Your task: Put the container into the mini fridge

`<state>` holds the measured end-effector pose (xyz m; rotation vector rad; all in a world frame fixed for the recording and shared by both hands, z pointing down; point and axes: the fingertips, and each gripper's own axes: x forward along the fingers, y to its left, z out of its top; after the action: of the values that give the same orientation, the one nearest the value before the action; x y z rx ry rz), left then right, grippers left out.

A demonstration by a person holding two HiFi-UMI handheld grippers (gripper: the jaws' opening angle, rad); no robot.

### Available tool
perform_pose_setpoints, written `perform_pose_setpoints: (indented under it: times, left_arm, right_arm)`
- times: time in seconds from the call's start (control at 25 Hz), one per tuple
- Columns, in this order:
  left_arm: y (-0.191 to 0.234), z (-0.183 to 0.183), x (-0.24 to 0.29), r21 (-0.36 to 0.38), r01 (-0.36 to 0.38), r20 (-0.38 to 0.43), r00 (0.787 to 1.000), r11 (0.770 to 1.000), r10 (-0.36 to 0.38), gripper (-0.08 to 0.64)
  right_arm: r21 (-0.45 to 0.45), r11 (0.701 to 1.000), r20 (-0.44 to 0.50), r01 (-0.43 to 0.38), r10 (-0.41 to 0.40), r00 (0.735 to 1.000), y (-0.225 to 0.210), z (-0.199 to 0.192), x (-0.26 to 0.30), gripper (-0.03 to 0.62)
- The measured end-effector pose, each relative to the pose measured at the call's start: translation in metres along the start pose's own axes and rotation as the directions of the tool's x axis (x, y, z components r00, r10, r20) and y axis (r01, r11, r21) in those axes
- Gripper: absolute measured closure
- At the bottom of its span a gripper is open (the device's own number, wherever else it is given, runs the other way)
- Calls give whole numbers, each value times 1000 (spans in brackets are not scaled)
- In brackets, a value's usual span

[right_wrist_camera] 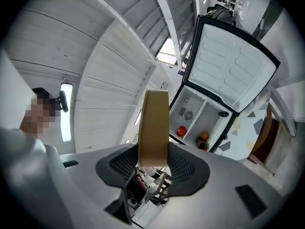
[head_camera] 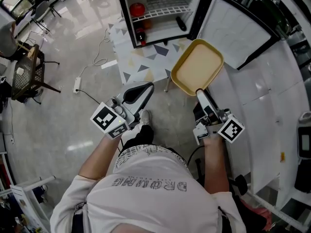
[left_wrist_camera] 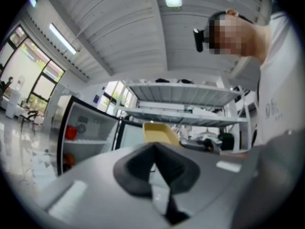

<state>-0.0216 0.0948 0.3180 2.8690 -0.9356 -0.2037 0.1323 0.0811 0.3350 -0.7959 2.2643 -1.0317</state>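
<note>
Head view: my right claw [head_camera: 200, 92] grips the container [head_camera: 197, 67] by its near rim, in the air at 5 o'clock of the open fridge [head_camera: 160, 6]. I'd carry it level toward 11 o'clock, clearing the door frame. Its long axis runs roughly 6-to-12, mouth up. My left claw [head_camera: 145, 87] is closed, empty.

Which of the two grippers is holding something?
The right gripper, clamped on the rim of the flat yellow plastic container; the left gripper is shut with nothing in it.
</note>
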Motion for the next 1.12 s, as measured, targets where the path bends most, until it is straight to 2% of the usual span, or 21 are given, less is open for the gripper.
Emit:
perform_pose_setpoints:
  times: [0.68,1.12]
  left_arm:
    - [166,6,42,-39,4,-22,1000,999,-5,554]
    - [245,7,58,-46,41,-41,998,998,-43,554]
  right_arm:
    - [27,997,7,69,-69,998,-83,30,145,403]
    - [30,993,23,115,-116,993,-120,38,219,403]
